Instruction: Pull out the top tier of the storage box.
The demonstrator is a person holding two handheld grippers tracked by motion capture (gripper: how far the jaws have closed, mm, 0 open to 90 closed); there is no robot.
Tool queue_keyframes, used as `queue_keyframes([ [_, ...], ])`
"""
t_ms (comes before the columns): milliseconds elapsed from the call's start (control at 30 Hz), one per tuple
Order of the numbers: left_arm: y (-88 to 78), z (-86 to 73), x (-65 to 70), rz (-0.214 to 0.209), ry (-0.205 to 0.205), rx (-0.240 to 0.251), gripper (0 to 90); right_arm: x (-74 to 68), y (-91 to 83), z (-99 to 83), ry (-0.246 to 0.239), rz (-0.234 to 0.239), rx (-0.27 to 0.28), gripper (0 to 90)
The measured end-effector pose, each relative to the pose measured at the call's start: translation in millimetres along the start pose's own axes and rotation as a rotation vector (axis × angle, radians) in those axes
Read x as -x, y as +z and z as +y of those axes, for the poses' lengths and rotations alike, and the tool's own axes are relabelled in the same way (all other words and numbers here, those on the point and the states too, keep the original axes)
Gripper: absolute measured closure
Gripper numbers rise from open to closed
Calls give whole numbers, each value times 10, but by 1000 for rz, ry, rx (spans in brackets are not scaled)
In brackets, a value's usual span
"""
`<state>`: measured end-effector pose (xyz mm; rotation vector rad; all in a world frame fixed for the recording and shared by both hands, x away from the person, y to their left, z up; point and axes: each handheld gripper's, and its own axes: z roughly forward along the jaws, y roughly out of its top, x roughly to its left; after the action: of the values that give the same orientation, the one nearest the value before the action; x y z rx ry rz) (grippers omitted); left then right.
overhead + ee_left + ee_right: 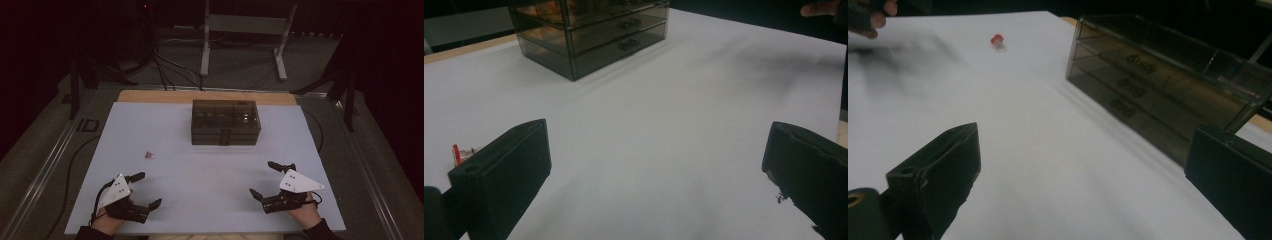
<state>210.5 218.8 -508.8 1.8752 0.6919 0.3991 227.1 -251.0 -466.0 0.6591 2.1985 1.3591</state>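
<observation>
A dark smoky plastic drawer box [225, 122] stands at the back middle of the white mat [205, 175], its drawers closed [589, 35] [1158, 85]. A small red and clear object [149, 155] lies on the mat left of centre [458, 154] [997, 39]. My left gripper [146, 190] rests open near the front left corner, its jaws wide apart with nothing between them [656, 175]. My right gripper [268, 179] is open near the front right, also holding nothing [1083, 180].
A wooden table edge [150, 96] shows behind the mat. Beyond it stand a white metal frame [245, 30] and cables on a dark floor. Metal rails [45, 165] run along both sides of the table.
</observation>
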Motion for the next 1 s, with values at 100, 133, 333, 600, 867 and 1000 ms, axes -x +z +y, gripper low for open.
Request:
queue_keyframes([
  [100,1,0,0,-2,-1,-2,0,22,-22,64,-16,-12,14,16],
  [133,2,0,1,-3,-1,-1,0,26,-25,88,-23,-18,16,16],
  [333,3,-1,2,-4,0,-3,0,69,-37,209,-61,-41,41,16],
  [600,4,-3,2,-4,0,-5,0,171,1,399,-124,-81,55,16],
  [867,4,-2,-4,-11,-15,4,0,234,105,561,-172,-100,65,16],
  [1000,1,0,-2,-10,-14,5,0,253,156,638,-196,-131,85,16],
])
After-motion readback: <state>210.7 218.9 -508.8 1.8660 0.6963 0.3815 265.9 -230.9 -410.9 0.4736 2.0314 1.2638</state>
